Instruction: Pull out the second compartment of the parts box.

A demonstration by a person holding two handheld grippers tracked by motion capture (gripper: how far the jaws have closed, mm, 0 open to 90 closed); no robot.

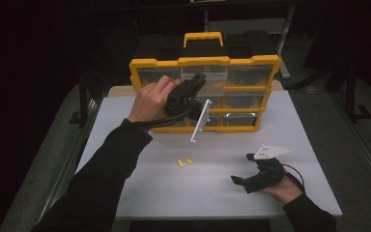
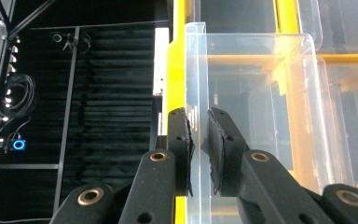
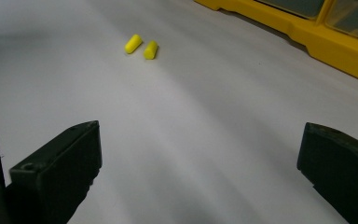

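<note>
A yellow organiser [image 1: 140, 65] with clear drawers stands upright at the back of the white table [image 1: 174, 193]. Its top middle clear drawer [image 1: 212, 73] is pulled partly out. My left gripper [image 1: 197, 79] is raised at that drawer. In the left gripper view its jaws [image 2: 198, 116] are shut on the drawer's clear side wall [image 2: 196, 70]. Two small yellow foam plugs [image 1: 183, 162] lie side by side mid-table. My right gripper [image 1: 241, 167] rests low at the front right, open and holding nothing. The right gripper view shows the plugs [image 3: 142, 46] well ahead of its wide-apart jaws [image 3: 200, 133].
The organiser's yellow base [image 3: 335, 46] runs along the far right in the right gripper view. A yellow carry handle [image 1: 203, 37] tops the organiser. Dark floor and a frame surround the table. Bare white tabletop lies between the plugs and the front edge.
</note>
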